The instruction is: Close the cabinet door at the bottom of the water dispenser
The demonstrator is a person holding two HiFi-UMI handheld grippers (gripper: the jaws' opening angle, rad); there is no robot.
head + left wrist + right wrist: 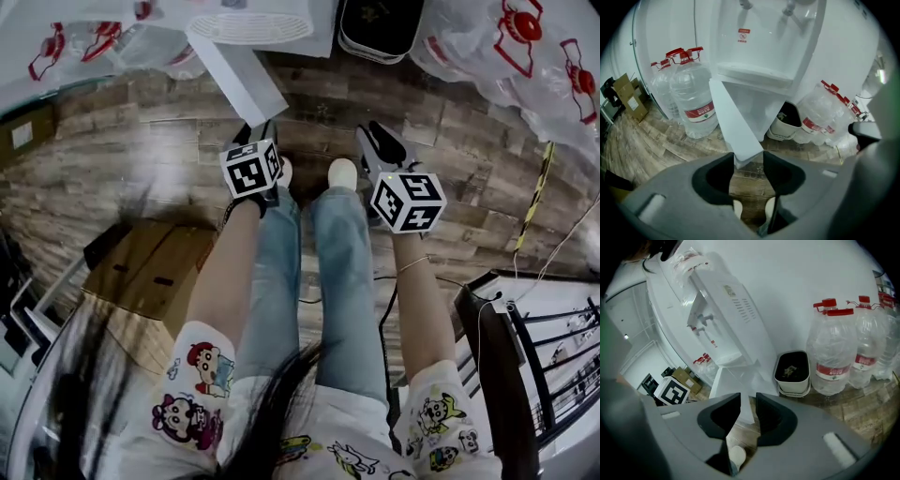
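Observation:
The white water dispenser stands ahead, and its lower cabinet door swings out toward me, edge-on. In the head view the door juts from the dispenser over the wood floor. My left gripper points steeply down just short of the door's free end. Its jaws stand open, with the door's lower corner showing just beyond the gap and nothing pressed between the pads. My right gripper hangs to the right of the door, open by a narrow gap and empty.
Large water bottles stand left of the dispenser, with more bottles on the right. A small bin sits beside its base. A cardboard box lies at my left, a black rack at my right. My shoes are below the grippers.

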